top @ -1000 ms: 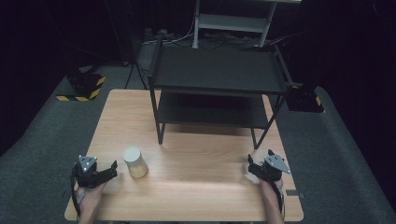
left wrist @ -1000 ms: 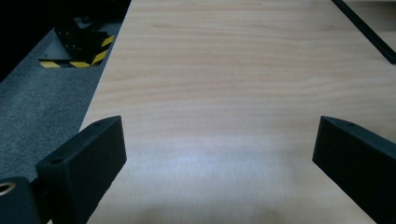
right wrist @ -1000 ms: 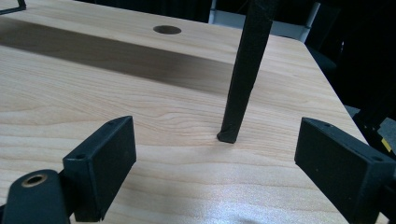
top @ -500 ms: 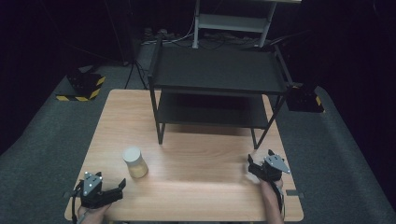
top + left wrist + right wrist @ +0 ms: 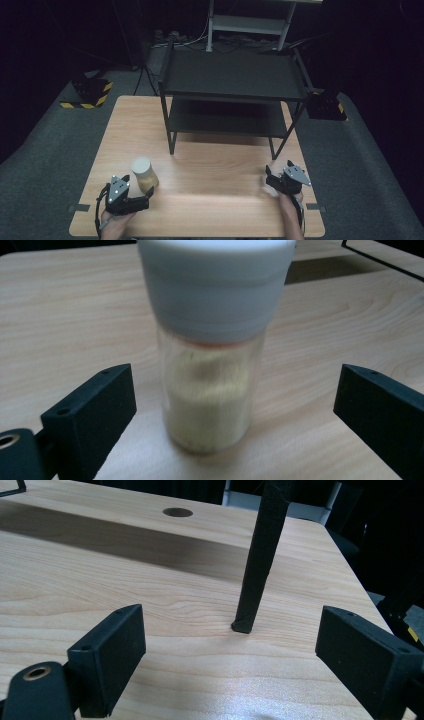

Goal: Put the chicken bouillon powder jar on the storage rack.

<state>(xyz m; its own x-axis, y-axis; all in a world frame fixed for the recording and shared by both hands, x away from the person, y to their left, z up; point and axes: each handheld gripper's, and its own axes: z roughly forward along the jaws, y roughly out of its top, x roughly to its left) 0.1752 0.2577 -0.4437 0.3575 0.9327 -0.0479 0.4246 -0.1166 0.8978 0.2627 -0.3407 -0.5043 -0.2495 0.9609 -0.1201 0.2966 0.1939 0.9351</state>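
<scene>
Glass jar with a white lid and yellow powder (image 5: 212, 355), upright near the wooden table's (image 5: 220, 175) left front, between the left gripper's (image 5: 235, 415) spread jaws: squeeze slowly below the lid; right gripper (image 5: 250, 665) spread too, holding nothing.

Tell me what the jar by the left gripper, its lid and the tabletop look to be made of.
Jar: clear glass or hard plastic, since the pale yellow grainy contents show through; the blur leaves it open.
Lid: matte white, likely plastic, with no shine.
Tabletop: light wood or wood-look laminate, with grain lines and a faint sheen.
</scene>
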